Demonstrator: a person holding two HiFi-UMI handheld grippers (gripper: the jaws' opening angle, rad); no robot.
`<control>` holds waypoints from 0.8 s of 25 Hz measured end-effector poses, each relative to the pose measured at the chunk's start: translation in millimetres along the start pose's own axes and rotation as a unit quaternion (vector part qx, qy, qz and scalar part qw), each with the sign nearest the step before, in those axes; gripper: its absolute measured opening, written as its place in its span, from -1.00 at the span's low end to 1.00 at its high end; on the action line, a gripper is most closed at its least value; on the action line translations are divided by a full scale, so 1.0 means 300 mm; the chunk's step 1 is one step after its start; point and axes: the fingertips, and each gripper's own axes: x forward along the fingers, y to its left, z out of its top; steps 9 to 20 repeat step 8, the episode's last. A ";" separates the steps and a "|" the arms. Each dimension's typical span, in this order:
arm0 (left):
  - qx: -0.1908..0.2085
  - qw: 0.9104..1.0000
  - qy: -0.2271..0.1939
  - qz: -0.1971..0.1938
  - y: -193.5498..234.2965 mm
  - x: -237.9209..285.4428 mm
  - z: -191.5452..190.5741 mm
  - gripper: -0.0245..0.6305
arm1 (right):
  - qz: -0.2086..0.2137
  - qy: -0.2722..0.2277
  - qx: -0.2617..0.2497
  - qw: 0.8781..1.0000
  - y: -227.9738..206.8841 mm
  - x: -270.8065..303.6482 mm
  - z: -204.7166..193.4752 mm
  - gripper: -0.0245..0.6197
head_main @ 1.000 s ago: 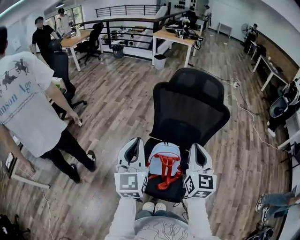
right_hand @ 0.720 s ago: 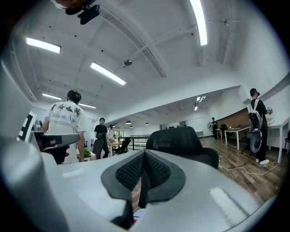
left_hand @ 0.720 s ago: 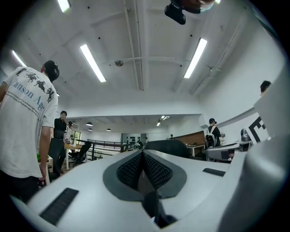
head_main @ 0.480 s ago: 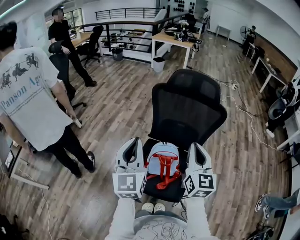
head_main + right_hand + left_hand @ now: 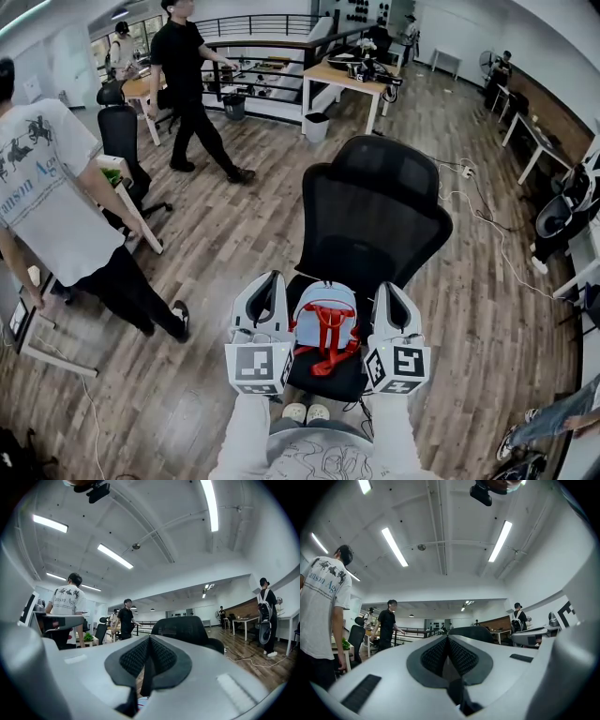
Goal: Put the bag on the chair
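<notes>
On seat of black mesh office chair (image 5: 380,211): light-blue fabric bag w/ red straps (image 5: 325,314). Flanking it, left hand-held gripper (image 5: 271,284) + right hand-held gripper (image 5: 388,291), jaws together, empty. Task looks done.

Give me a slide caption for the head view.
Blue backpack on a black chair, between the shut left claw and shut right claw.

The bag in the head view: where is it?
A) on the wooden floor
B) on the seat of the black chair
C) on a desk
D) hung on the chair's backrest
B: the light blue bag rests on the seat of the black chair, in front of its backrest.
</notes>
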 end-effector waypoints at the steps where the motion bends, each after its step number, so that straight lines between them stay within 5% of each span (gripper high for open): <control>1: 0.001 1.000 -0.001 -0.002 -0.005 0.001 0.002 -0.91 | 0.000 0.000 0.000 1.000 -0.002 -0.002 0.000 -0.89; 20: -0.002 1.000 -0.001 -0.004 -0.023 0.014 -0.003 -0.91 | 0.000 0.001 0.001 1.000 -0.020 -0.004 -0.005 -0.89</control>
